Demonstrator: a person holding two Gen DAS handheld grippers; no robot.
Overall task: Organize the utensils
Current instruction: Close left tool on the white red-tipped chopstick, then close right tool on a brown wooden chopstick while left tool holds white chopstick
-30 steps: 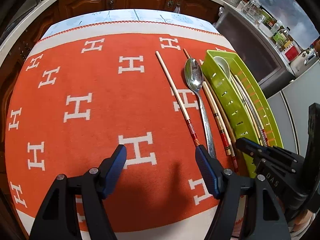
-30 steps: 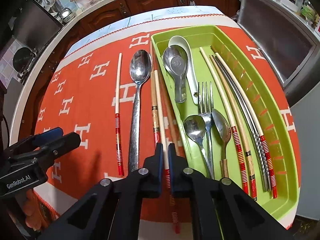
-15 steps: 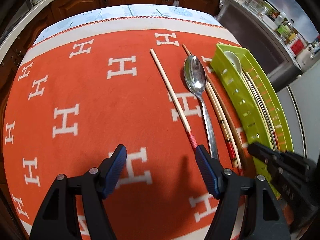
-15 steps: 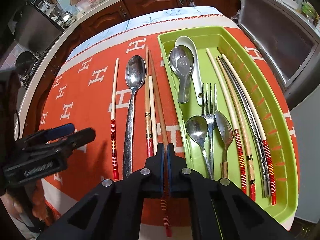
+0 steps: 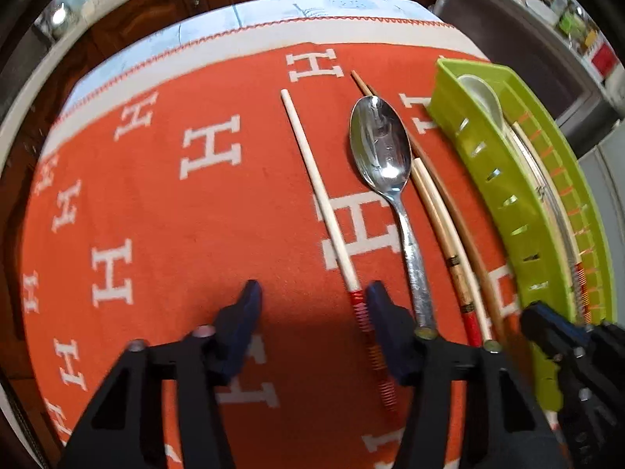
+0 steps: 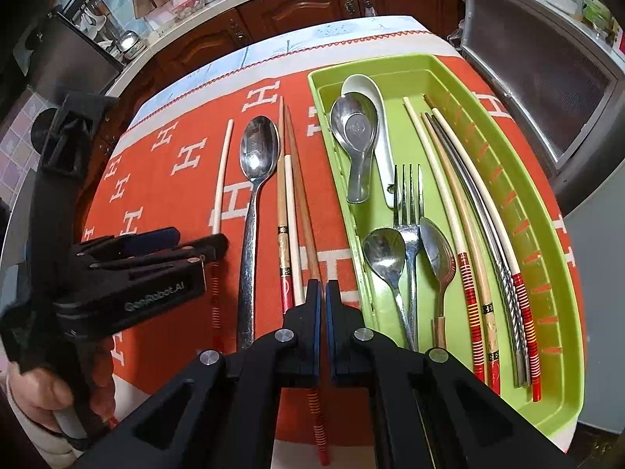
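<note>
A green utensil tray [image 6: 547, 242] holds spoons, a fork and several chopsticks; it also shows in the left wrist view [image 5: 504, 179]. On the orange cloth to its left lie a cream chopstick with a red striped end [image 5: 320, 199] [image 6: 220, 179], a long steel spoon [image 5: 384, 164] [image 6: 256, 164] and three more chopsticks [image 6: 291, 211]. My left gripper [image 5: 312, 308] is open and low over the cloth, its right finger beside the cream chopstick's striped end. My right gripper [image 6: 323, 305] is shut on the brown chopstick [image 6: 302, 203], whose striped end sticks out under the fingers.
The cloth covers a round table [image 6: 340, 33] with a pale blue rim. Wooden cabinets [image 6: 304, 8] stand behind it. A metal appliance [image 6: 547, 90] is at the right, close to the tray.
My left gripper has moved forward and to the right, up to the cream chopstick's striped end. My right gripper stays shut on the brown chopstick and has shifted slightly back.
</note>
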